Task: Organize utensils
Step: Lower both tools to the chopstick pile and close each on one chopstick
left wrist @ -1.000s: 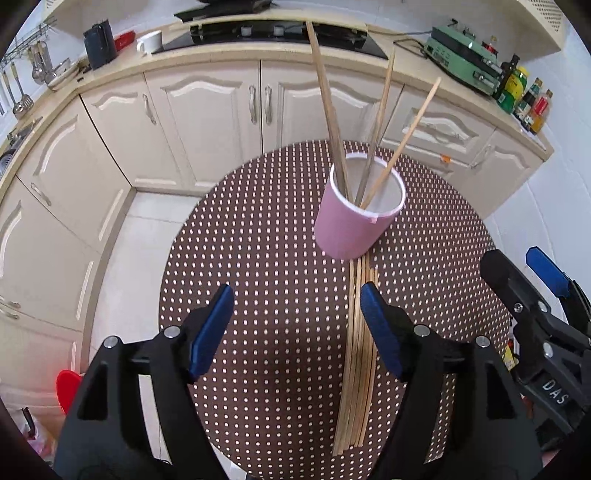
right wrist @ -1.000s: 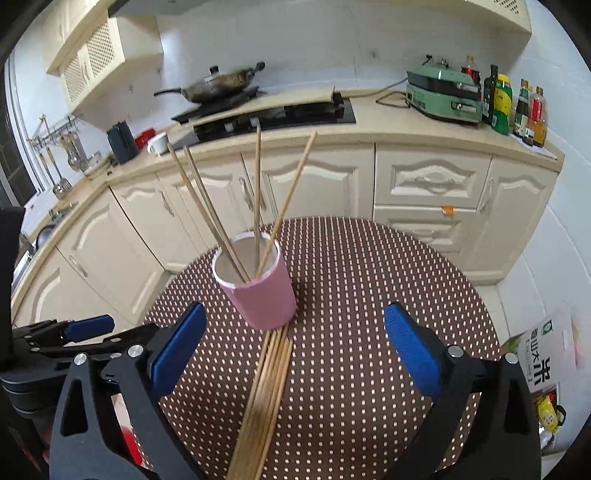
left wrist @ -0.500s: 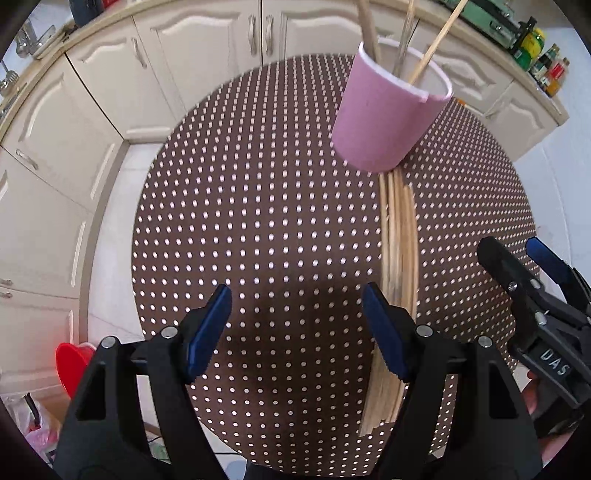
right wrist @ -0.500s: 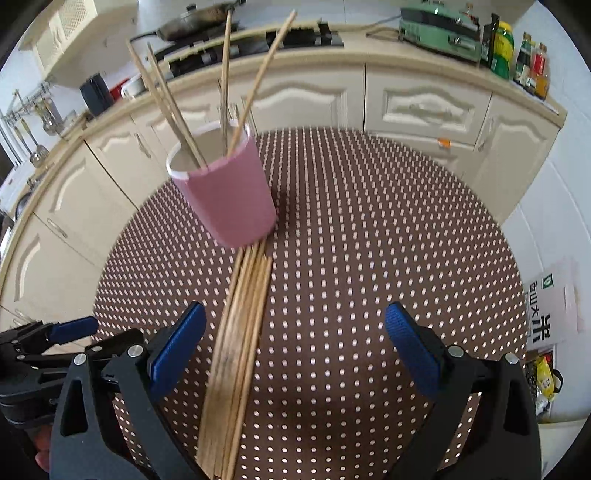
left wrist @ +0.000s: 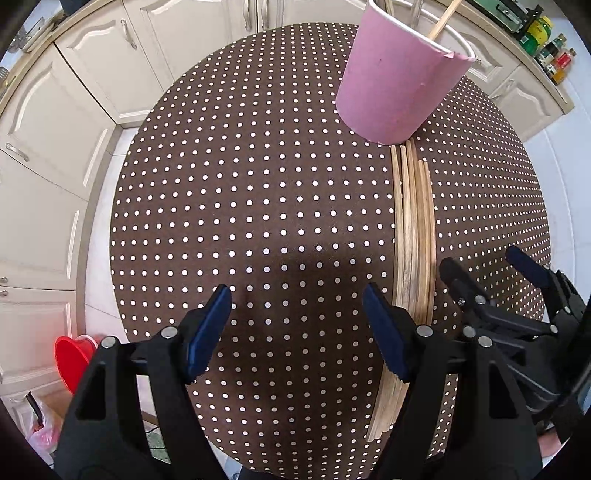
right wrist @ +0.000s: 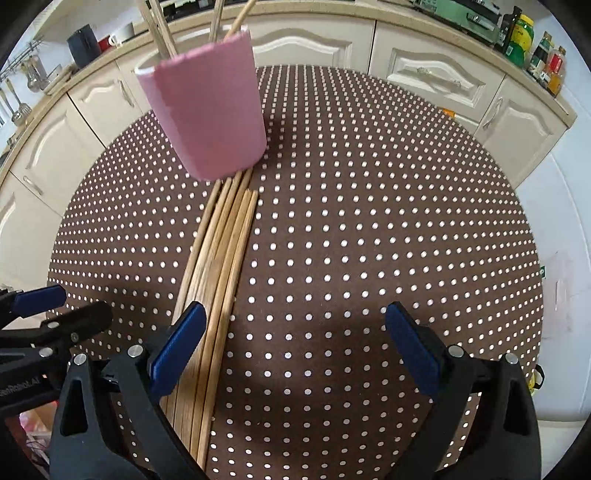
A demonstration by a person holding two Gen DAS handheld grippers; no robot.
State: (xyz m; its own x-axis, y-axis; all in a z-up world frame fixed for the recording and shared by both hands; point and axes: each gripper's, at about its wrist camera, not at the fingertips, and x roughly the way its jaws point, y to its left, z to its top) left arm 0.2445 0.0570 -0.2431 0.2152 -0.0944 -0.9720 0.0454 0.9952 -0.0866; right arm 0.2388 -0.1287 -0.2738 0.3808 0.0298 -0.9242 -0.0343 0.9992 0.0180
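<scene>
A pink cup (left wrist: 397, 79) (right wrist: 210, 110) stands on the round brown dotted table (left wrist: 258, 184) (right wrist: 369, 221) with several wooden chopsticks upright in it. A bundle of several wooden chopsticks (left wrist: 413, 236) (right wrist: 221, 266) lies flat on the cloth, running from the cup's foot toward me. My left gripper (left wrist: 297, 301) hangs open just left of the bundle, nothing between its blue pads. My right gripper (right wrist: 293, 317) is open too, its left pad over the bundle's right edge. Each gripper shows at the other view's edge: the right gripper (left wrist: 487, 266) and the left one (right wrist: 66, 306).
Cream kitchen cabinets (left wrist: 110, 66) and a counter curve behind the table. Sauce bottles (right wrist: 532, 40) and a green appliance (right wrist: 465, 14) stand on the counter at right. A red bucket (left wrist: 74, 358) sits on the floor at left. A black container (right wrist: 83, 44) stands on the counter at left.
Both grippers have dropped toward the table and tipped downward, so the cup and chopstick bundle look larger and nearer. Jaws of both stay equally wide.
</scene>
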